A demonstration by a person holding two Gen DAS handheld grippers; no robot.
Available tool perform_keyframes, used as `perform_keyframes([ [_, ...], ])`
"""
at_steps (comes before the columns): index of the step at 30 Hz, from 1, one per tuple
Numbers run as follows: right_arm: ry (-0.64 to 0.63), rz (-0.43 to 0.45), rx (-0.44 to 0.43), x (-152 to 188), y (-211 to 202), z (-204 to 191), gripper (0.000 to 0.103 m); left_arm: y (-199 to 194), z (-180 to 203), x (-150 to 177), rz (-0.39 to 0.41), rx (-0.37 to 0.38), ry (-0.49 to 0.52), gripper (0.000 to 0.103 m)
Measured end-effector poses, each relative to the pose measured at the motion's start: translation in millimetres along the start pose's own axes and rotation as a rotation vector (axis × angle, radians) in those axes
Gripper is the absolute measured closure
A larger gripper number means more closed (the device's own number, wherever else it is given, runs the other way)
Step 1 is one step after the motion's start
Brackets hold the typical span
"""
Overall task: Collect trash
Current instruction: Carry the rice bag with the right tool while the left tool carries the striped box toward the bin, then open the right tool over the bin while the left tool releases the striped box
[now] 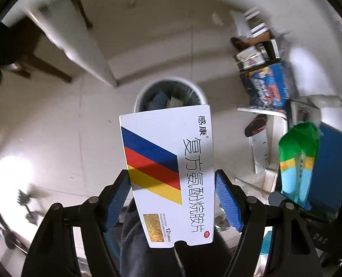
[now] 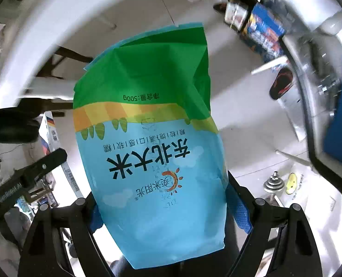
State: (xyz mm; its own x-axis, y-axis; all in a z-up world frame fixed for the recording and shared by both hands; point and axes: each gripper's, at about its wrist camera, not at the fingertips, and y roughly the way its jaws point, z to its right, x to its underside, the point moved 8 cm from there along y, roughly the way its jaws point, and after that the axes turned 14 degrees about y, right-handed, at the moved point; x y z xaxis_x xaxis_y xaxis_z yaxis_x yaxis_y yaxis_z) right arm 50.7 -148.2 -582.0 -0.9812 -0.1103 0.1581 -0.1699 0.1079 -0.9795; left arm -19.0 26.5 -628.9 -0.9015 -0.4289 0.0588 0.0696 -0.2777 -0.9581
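Carrying is the step in hand: my left gripper point(image 1: 172, 196) clenches the medicine box point(image 1: 168, 173) above the trash bin point(image 1: 169, 97), my right gripper point(image 2: 161, 203) clamps the rice bag point(image 2: 152, 138), and next I must centre over the bin's rim and release.

Left gripper point(image 1: 172, 194) and right gripper point(image 2: 165, 204) clamped, pointing down.

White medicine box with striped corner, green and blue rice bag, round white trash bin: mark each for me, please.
White medicine box with striped corner point(image 1: 171, 161): left wrist view, printed front face.
Green and blue rice bag point(image 2: 147, 138): right wrist view, blue front panel.
Round white trash bin point(image 1: 141, 94): left wrist view, left rim.
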Motion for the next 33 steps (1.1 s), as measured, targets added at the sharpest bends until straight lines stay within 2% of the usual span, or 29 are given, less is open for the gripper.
perform_keyframes([
  [4, 0.032, 0.000, -0.016, -36, 86, 7, 0.015, 86, -13, -33, -0.035, 0.095, -0.040, 0.032],
  [6, 0.046, -0.006, -0.037, -54, 125, 6, 0.015, 120, -20, -48, -0.064, 0.121, -0.055, 0.031],
  [8, 0.063, -0.029, -0.072, -70, 161, 2, 0.015, 144, -29, -59, -0.059, 0.140, -0.073, 0.028],
  [10, 0.072, -0.052, -0.107, -87, 198, -3, 0.013, 163, -37, -71, -0.044, 0.141, -0.093, 0.018],
  [11, 0.069, -0.071, -0.125, -93, 215, -5, 0.012, 168, -43, -75, -0.035, 0.137, -0.105, 0.006],
  [12, 0.070, -0.087, -0.143, -97, 228, -8, 0.010, 170, -46, -78, -0.027, 0.133, -0.110, 0.000],
  [13, 0.067, -0.097, -0.157, -100, 240, -11, 0.007, 170, -50, -78, -0.017, 0.125, -0.115, 0.000],
  [14, 0.061, -0.107, -0.171, -104, 250, -12, 0.000, 170, -55, -81, 0.002, 0.098, -0.117, 0.000],
  [15, 0.058, -0.119, -0.180, -106, 260, -14, 0.000, 172, -58, -81, 0.017, 0.075, -0.114, 0.000],
  [18, 0.028, -0.109, -0.164, -110, 272, -16, 0.000, 165, -73, -78, 0.070, -0.049, -0.094, 0.000],
  [20, -0.002, -0.085, -0.108, -110, 274, -13, 0.000, 159, -76, -72, 0.074, -0.135, -0.063, 0.000],
  [21, -0.010, -0.074, -0.091, -110, 272, -12, 0.000, 158, -75, -69, 0.070, -0.154, -0.054, 0.000],
  [25, -0.069, -0.014, 0.028, -113, 265, 0, 0.000, 149, -70, -56, 0.048, -0.217, -0.013, 0.000],
  [28, -0.112, 0.028, 0.103, -114, 255, 4, 0.000, 141, -62, -51, 0.044, -0.231, 0.005, 0.000],
  [33, -0.155, 0.067, 0.142, -111, 230, -1, 0.000, 123, -50, -43, 0.042, -0.233, 0.017, 0.000],
])
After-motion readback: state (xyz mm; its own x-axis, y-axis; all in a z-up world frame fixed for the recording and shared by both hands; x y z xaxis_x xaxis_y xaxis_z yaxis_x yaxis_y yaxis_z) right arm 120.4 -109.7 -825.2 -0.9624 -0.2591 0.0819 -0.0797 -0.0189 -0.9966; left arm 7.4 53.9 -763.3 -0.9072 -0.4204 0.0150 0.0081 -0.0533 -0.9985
